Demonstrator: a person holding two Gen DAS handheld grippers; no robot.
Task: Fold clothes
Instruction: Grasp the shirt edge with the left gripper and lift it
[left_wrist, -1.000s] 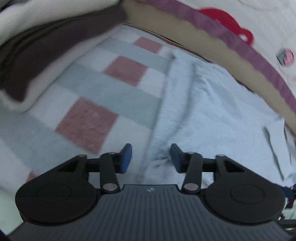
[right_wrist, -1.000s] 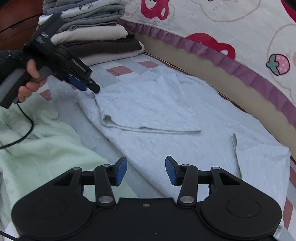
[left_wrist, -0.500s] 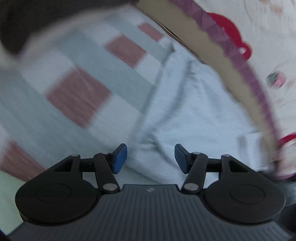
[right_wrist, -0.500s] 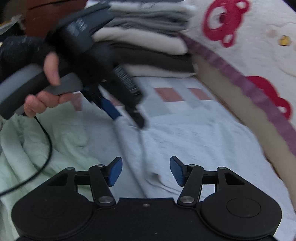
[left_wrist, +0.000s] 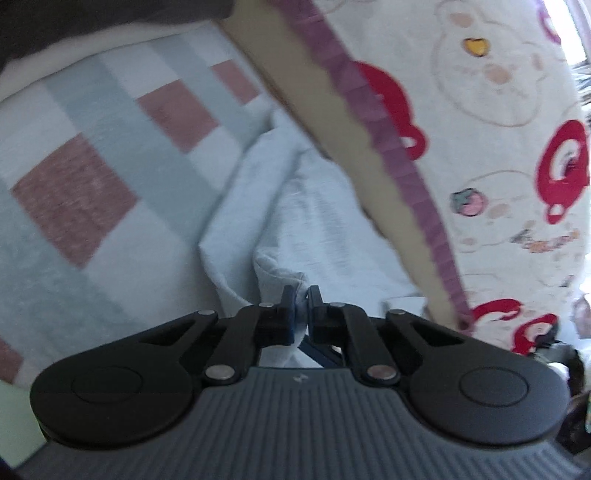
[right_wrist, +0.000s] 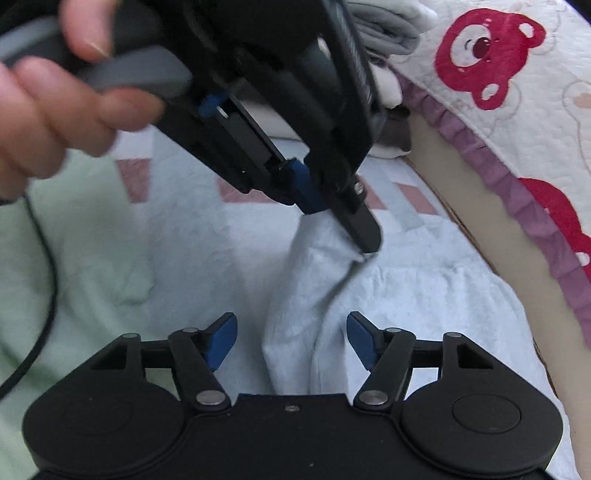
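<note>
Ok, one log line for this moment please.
left tool: shut on pale blue garment | right tool: opening, garment fold between pads, ungripped | stage: pinch-and-lift

Two grippers: left gripper, right gripper. One hand. One pale blue garment, one green garment, one checked blanket, one clothes stack.

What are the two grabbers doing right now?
Left gripper: jaws closed, pinching the pale blue garment.
Right gripper: jaws opening, holding nothing; a fold lies between them.
</note>
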